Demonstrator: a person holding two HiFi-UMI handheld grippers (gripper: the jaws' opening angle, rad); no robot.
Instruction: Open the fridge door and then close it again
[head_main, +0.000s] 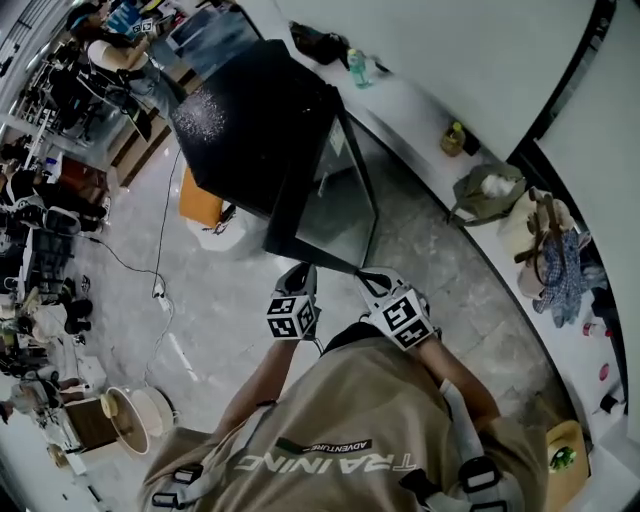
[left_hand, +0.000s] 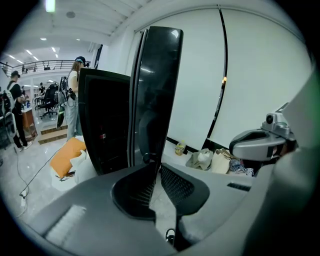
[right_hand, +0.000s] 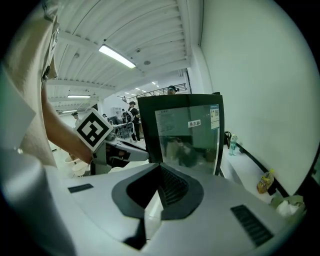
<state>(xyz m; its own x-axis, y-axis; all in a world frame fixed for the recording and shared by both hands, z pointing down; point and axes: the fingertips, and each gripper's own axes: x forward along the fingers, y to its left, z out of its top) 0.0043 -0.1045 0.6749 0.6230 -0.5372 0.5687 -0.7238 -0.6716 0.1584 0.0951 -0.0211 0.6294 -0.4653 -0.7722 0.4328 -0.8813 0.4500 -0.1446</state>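
The black fridge (head_main: 250, 120) stands ahead of me with its glass door (head_main: 335, 210) swung open toward me. My left gripper (head_main: 300, 272) is just short of the door's lower edge, and my right gripper (head_main: 368, 280) is close beside it. In the left gripper view the door (left_hand: 157, 90) shows edge-on beside the dark cabinet (left_hand: 105, 125), and the left gripper (left_hand: 157, 166) is shut with nothing between its jaws. In the right gripper view the glass door (right_hand: 187, 132) with its stickers faces the right gripper (right_hand: 160, 167), which is shut and empty. The left gripper's marker cube (right_hand: 93, 129) shows there at the left.
A white ledge (head_main: 420, 110) runs along the curved wall on the right, carrying bottles (head_main: 357, 67) and bags (head_main: 487, 192). An orange object (head_main: 198, 197) and a cable (head_main: 160, 250) lie on the floor left of the fridge. People and desks fill the far left.
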